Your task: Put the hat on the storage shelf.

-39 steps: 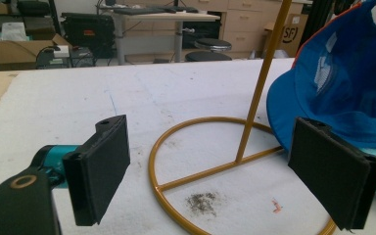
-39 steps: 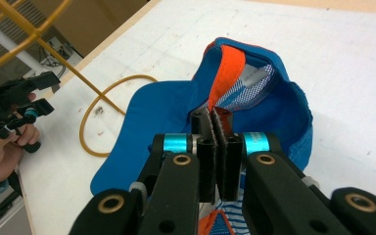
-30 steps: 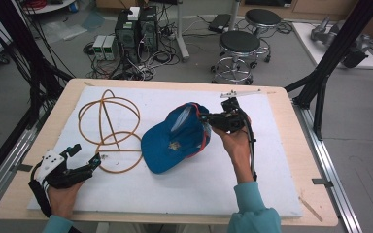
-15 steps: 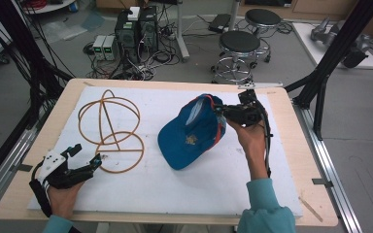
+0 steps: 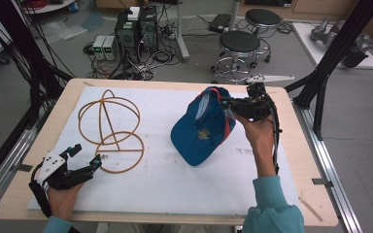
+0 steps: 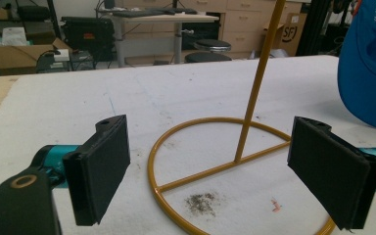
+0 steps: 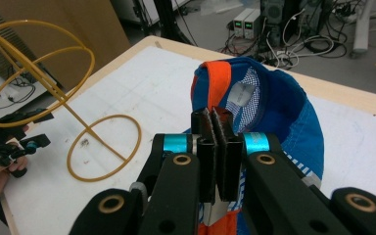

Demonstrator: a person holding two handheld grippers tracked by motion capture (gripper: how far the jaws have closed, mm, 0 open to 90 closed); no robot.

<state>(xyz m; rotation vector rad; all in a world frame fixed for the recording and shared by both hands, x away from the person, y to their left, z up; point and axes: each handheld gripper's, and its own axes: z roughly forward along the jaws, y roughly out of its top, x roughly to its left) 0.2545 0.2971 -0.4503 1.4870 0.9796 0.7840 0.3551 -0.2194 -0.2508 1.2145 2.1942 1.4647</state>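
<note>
Pinching the cap point(image 5: 204, 128) by its back edge, the right hand-held gripper point(image 5: 235, 106) probably lifts it for hanging; the left hand-held gripper point(image 5: 85, 158) waits spread beside the wire stand point(image 5: 109, 128).

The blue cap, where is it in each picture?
High view: blue cap right of centre, pinched by the right gripper.
Left gripper view: top right corner.
Right gripper view: centre, behind the jaws.
Shared landmark: yellow wire stand.
</note>
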